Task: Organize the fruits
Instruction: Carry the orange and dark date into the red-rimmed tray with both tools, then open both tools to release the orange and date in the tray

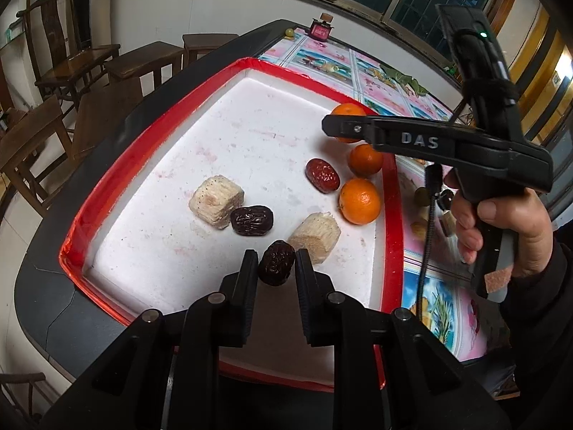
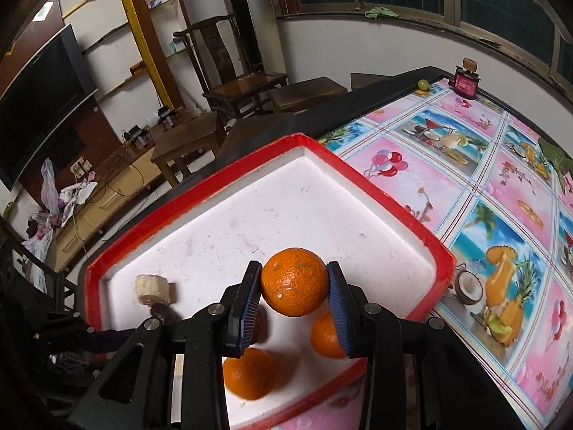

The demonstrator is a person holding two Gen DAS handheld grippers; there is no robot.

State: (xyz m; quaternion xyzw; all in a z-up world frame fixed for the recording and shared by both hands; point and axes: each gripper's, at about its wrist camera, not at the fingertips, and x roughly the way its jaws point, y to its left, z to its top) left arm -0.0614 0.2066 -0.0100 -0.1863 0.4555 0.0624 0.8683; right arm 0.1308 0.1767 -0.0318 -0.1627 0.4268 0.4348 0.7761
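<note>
Here the left hand-held gripper (image 1: 276, 263) clamps a dark date (image 1: 276, 263) while the right hand-held gripper (image 2: 294, 283) clamps an orange (image 2: 294, 281).

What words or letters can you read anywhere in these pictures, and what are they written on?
"DAS": raised letters on the side of the right gripper, which holds an orange.
Small red jar at the far end of the table: its label is too small and blurred to read.
The tablecloth shows only drawings of drinks, balloons and fruit, no readable words.
Nothing else carries legible text.
</note>
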